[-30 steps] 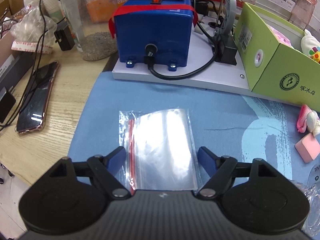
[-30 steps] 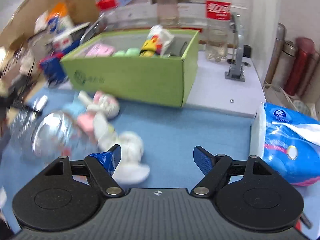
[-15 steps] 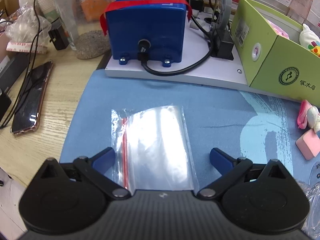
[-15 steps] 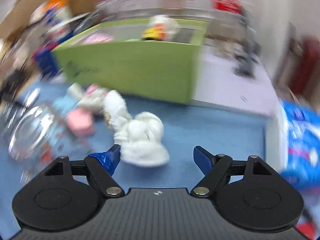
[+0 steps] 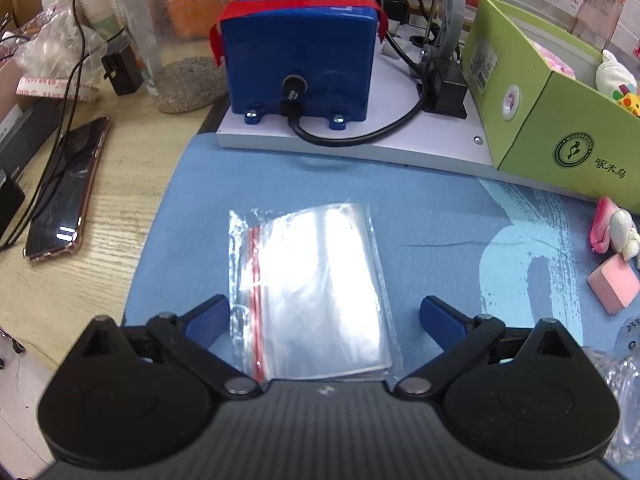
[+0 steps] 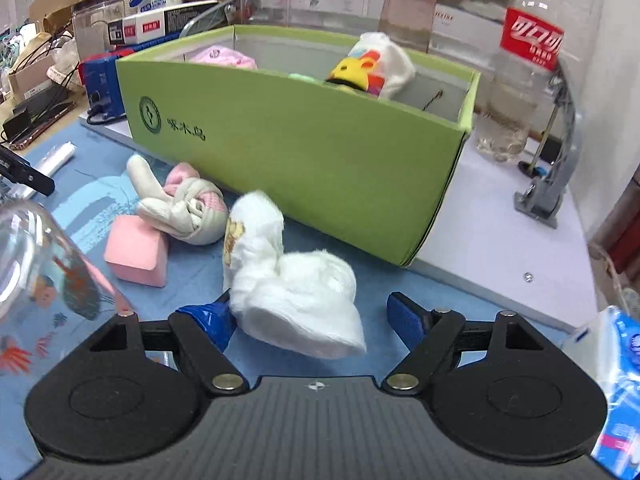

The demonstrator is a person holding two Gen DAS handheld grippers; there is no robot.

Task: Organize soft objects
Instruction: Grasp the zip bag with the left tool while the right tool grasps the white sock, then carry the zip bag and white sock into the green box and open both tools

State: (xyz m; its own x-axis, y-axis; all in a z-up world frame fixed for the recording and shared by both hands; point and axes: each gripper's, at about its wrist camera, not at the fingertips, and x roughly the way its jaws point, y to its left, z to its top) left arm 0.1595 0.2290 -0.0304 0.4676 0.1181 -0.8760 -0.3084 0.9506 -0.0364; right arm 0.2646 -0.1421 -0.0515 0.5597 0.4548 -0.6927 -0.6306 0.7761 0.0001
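Cluttered desk under a blue mat (image 5: pixel 420 208), wood showing at nine o'clock in the left wrist view. Nearest there, left gripper (image 5: pixel 324 316) spread wide after its jaws have just been opening, pads clear of the clear zip bag (image 5: pixel 312 292) lying flat between them, near edge hidden by the gripper body. Beyond at twelve o'clock, blue machine (image 5: pixel 300 64) on a white base; phone (image 5: pixel 66 184) at nine.

Right wrist view: right gripper (image 6: pixel 308 316) parted wide, white plush sock (image 6: pixel 292 280) between the fingers, left pad against its fluff, right pad clear. At ten o'clock, pink sponge block (image 6: pixel 136 252) and pink-and-white knotted sock (image 6: pixel 188 204). Farther, green box (image 6: pixel 304 148) holding soft toys, mostly hidden by its wall. Clear jar (image 6: pixel 36 248) at nine, cut off by the frame.
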